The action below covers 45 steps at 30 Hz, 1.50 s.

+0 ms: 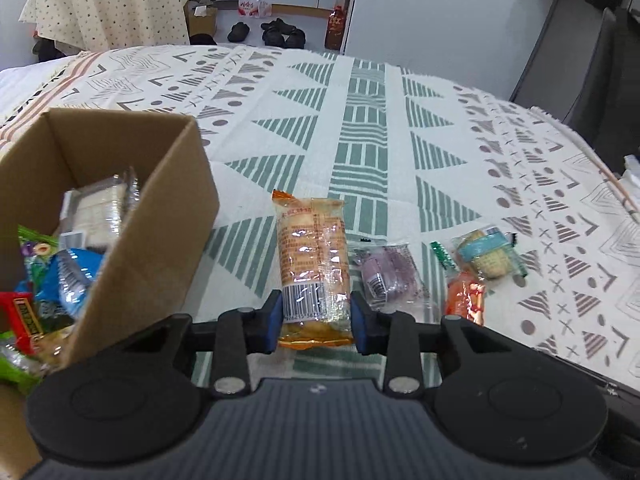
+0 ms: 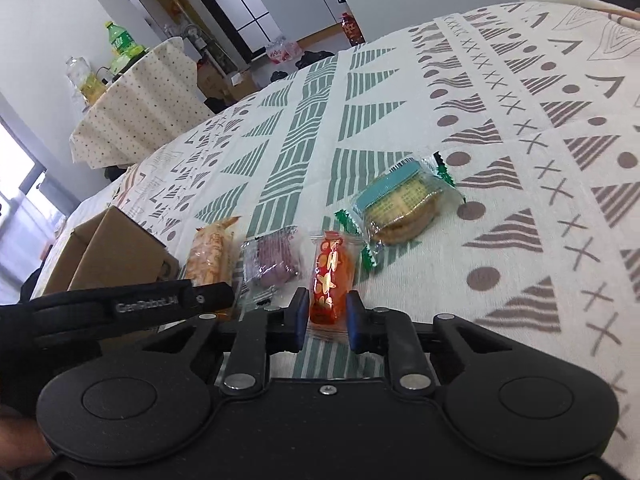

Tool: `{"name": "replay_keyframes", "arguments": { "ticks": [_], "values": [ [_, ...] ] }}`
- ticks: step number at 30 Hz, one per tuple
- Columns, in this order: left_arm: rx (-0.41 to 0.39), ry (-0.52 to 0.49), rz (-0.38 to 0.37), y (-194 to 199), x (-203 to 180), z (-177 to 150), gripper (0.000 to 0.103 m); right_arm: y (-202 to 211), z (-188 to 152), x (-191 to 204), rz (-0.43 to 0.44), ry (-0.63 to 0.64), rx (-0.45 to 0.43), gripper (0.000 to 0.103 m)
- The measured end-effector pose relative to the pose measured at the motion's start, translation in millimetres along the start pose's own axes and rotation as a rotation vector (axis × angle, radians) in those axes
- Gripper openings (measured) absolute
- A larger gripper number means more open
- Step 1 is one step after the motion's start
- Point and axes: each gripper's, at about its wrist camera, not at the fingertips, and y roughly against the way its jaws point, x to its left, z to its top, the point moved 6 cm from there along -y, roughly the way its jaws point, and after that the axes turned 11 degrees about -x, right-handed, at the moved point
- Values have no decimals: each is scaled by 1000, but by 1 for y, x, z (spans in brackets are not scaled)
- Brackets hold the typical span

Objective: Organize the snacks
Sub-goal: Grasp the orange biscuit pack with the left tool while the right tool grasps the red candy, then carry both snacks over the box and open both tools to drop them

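Just right of the cardboard box [image 1: 120, 216], our left claw [image 1: 316, 314] pinches the orange cracker pack [image 1: 312, 256] on the counter [image 1: 360, 128]. Farther right, past the purple snack [image 2: 272, 262], our right claw [image 2: 328, 320] pinches the red snack pack [image 2: 332, 280].

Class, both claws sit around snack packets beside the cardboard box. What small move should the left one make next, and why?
Probably lift the orange cracker packet clear of the cloth: the left claw has both pads against it, it lies on the tablecloth, and the cardboard box stands open just left.
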Motion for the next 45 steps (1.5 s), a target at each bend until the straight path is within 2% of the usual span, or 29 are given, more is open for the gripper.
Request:
{"name": "replay_keyframes", "arguments": {
  "ticks": [10,19,37,45],
  "values": [
    [-69,32,-48,45,8,20,33,30,8,16,4,-17,-49,15],
    [-104,98,-71,72,35,38,33,54,21,54,29,6,-88,15],
    [-141,208,-78,102,100,63,34,57,39,136,85,95,-136,15],
    [-107,295,-42,98,143,59,34,47,37,171,108,134,-126,15]
  ]
}}
